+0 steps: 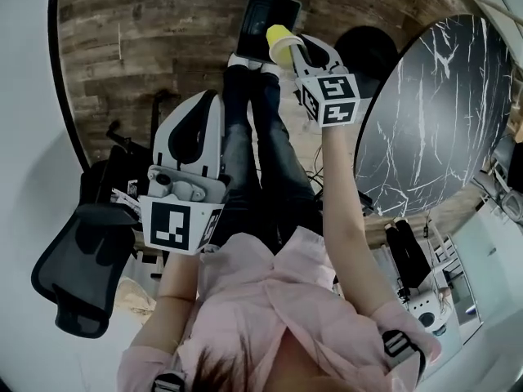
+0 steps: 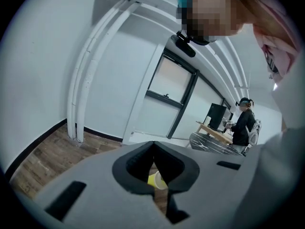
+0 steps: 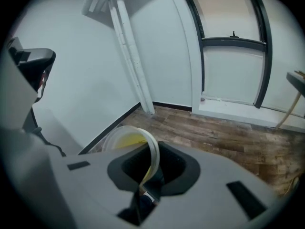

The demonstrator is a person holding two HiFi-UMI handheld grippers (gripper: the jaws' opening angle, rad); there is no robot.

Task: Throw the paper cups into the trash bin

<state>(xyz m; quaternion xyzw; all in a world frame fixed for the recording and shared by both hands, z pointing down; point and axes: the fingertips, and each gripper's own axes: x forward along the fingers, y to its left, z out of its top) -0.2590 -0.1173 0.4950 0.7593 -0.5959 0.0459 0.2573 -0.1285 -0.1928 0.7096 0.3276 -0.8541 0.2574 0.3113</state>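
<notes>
A yellow paper cup [image 1: 280, 41] is pinched by its rim in my right gripper [image 1: 292, 53], which is shut on it. The cup hangs at the right edge of a dark trash bin [image 1: 266, 16] standing on the wood floor, just past the person's feet. In the right gripper view the cup [image 3: 125, 140] tilts left, its white rim running down between the jaws of the right gripper [image 3: 153, 152]. My left gripper [image 1: 202, 103] is lower and to the left, shut with nothing in it. Through the left gripper [image 2: 153, 145] I glimpse the same cup [image 2: 156, 180].
A round black marble table [image 1: 433, 113] stands to the right of the bin. A black office chair [image 1: 82, 276] is at the left by the white wall. A second person [image 2: 244, 123] stands at a far desk. Wood floor [image 3: 228, 132] runs to a glazed door.
</notes>
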